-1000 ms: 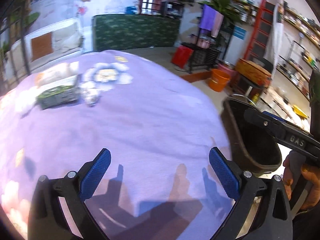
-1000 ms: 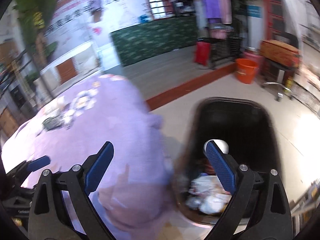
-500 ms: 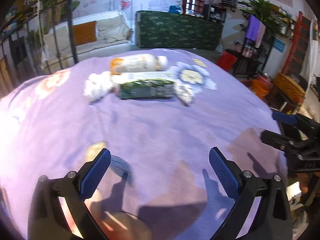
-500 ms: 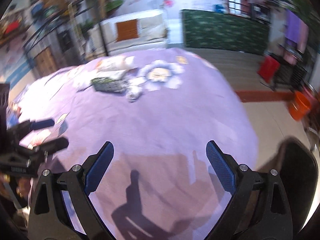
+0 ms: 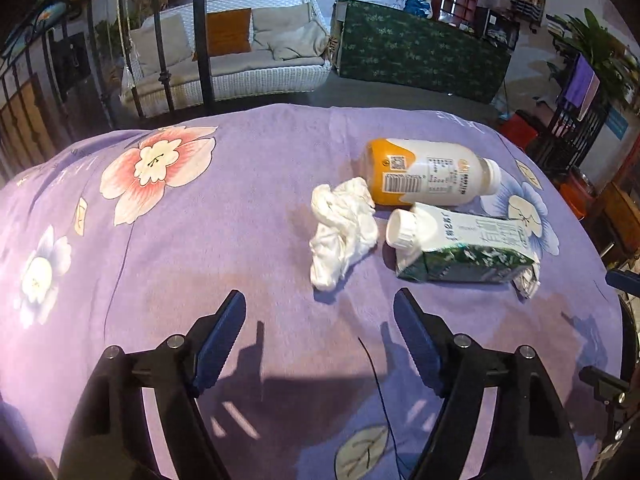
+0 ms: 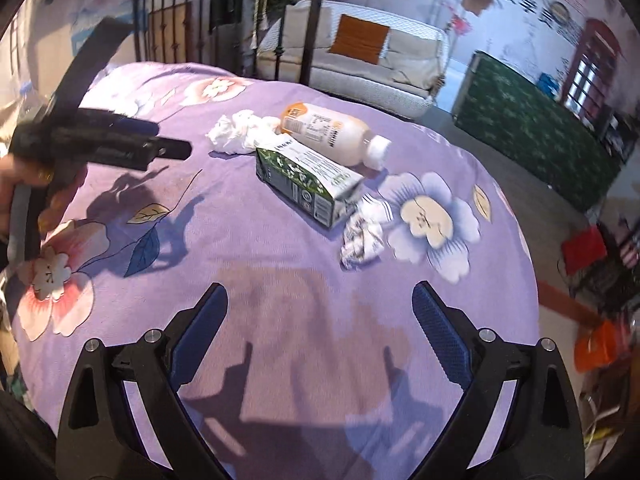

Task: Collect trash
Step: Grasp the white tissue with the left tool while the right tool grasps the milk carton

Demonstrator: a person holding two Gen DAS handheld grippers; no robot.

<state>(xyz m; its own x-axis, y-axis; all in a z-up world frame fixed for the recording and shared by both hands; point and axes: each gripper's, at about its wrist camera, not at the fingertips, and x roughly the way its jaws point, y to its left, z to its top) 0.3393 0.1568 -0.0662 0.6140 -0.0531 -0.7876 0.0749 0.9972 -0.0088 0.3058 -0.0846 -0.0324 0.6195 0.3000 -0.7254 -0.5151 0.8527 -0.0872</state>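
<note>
On the purple flowered cloth lie a crumpled white tissue, an orange-and-white plastic bottle on its side, and a green-and-white carton on its side. My left gripper is open and empty, just short of the tissue. The right wrist view shows the same tissue, bottle and carton, plus a second crumpled paper wad by the carton's end. My right gripper is open and empty, short of that wad. The left gripper also shows in the right wrist view, at the left.
The cloth-covered table drops off at the right to the floor. A white wicker sofa and a green cabinet stand beyond the table. A metal railing is at the back left. An orange bucket sits on the floor at right.
Both grippers have swung from the black bin at the table's right edge back over the table toward the trash pile. The left jaws stand somewhat narrower than before.
</note>
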